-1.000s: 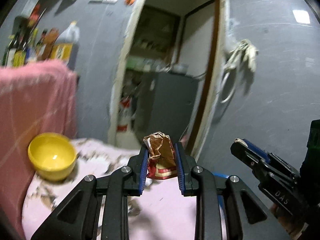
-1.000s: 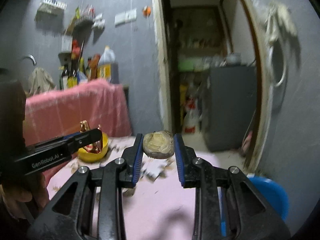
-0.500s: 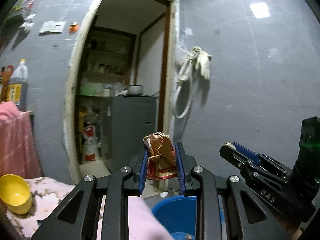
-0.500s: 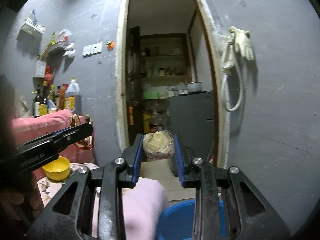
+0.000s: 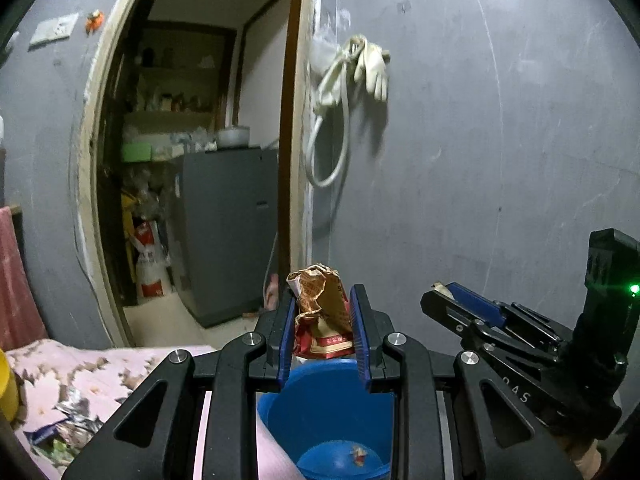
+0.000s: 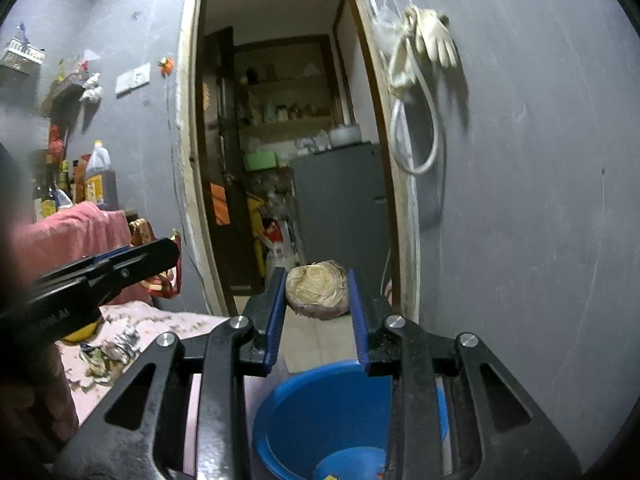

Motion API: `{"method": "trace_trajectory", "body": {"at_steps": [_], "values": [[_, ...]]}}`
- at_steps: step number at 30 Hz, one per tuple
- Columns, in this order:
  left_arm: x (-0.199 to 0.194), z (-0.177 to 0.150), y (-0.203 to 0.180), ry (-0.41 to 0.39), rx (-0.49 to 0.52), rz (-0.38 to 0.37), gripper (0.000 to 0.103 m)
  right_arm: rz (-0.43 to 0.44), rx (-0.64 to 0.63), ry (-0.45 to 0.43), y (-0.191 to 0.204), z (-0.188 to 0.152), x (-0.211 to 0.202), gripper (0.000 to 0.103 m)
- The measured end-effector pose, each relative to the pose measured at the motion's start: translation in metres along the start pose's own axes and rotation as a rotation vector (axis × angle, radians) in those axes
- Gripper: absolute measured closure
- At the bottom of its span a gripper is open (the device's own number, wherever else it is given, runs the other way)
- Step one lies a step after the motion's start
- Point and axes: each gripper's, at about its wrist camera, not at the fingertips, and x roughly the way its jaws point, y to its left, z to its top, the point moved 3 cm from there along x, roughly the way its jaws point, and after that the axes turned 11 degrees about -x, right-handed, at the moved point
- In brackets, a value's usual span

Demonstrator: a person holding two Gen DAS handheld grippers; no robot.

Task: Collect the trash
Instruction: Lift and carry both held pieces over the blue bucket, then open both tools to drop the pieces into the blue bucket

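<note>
Left wrist view: left gripper [image 5: 322,320] is pinching a crumpled brown wrapper [image 5: 322,312] above the blue bucket [image 5: 332,412].
Right wrist view: right gripper [image 6: 318,300] is clamping a flattened round packet [image 6: 318,290].
Risk: releasing early is likely dropping trash beside the rim.
Change: yellow bowl and pink table are sliding away; bucket is now underneath.

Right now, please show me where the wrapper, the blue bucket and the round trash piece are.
wrapper [image 5: 322,312], left wrist view, its crumpled middle.
blue bucket [image 5: 320,412], left wrist view, its inner wall.
round trash piece [image 6: 317,289], right wrist view, its pale face.
</note>
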Motion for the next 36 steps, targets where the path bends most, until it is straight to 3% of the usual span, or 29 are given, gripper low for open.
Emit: {"method": "trace_trajectory", "body": {"at_steps": [12, 16, 23, 29, 36], "values": [[0.081, -0.048, 0.015, 0.289, -0.059, 0.076, 0.081, 0.021, 0.113, 0.191, -0.029, -0.066, 0.048, 0.065], [0.098, -0.062, 0.022, 0.349, -0.083, 0.085, 0.08, 0.032, 0.14, 0.244, -0.034, -0.084, 0.061, 0.065], [0.113, -0.08, 0.029, 0.401, -0.094, 0.105, 0.068, 0.043, 0.169, 0.322, -0.039, -0.103, 0.081, 0.062], [0.108, -0.083, 0.036, 0.408, -0.105, 0.117, 0.067, 0.034, 0.191, 0.341, -0.044, -0.109, 0.081, 0.054], [0.097, -0.076, 0.04, 0.387, -0.12, 0.118, 0.066, 0.03, 0.183, 0.329, -0.04, -0.102, 0.076, 0.053]]}}
